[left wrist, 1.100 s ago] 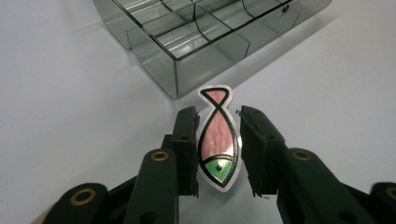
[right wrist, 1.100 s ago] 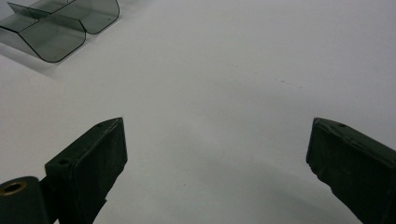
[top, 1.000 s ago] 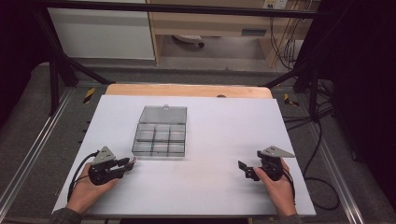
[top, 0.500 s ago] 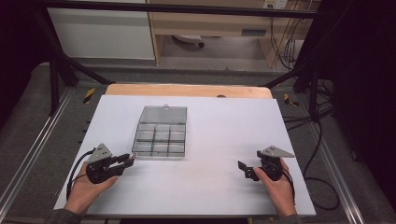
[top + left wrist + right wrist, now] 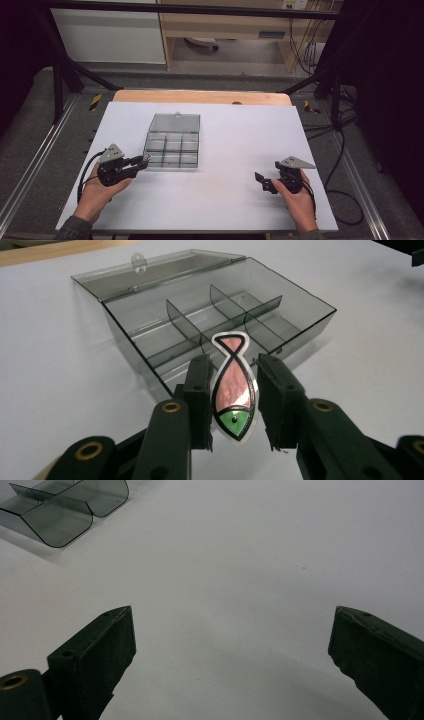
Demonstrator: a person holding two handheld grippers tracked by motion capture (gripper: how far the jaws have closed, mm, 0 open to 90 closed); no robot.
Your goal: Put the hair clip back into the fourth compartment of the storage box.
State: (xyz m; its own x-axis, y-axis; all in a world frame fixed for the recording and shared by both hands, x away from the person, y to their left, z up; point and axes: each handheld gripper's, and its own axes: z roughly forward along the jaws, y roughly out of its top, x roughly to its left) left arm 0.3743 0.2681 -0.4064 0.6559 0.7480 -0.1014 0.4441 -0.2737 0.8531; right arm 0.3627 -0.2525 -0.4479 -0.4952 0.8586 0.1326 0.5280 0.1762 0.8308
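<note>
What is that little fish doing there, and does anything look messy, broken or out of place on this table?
Nothing stands out. The fish-shaped piece is gripped between the left gripper jaws, in front of the open compartment box, whose sections look empty and undamaged. The right gripper is open over bare white table. No spills.

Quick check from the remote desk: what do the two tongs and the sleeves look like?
Both the left tongs and the right tongs are black, with flat rectangular jaws, brass-coloured pivot rivets, a grey three-cornered plate on top and a black trailing cable. A dark greyish sleeve covers the left wrist.
</note>
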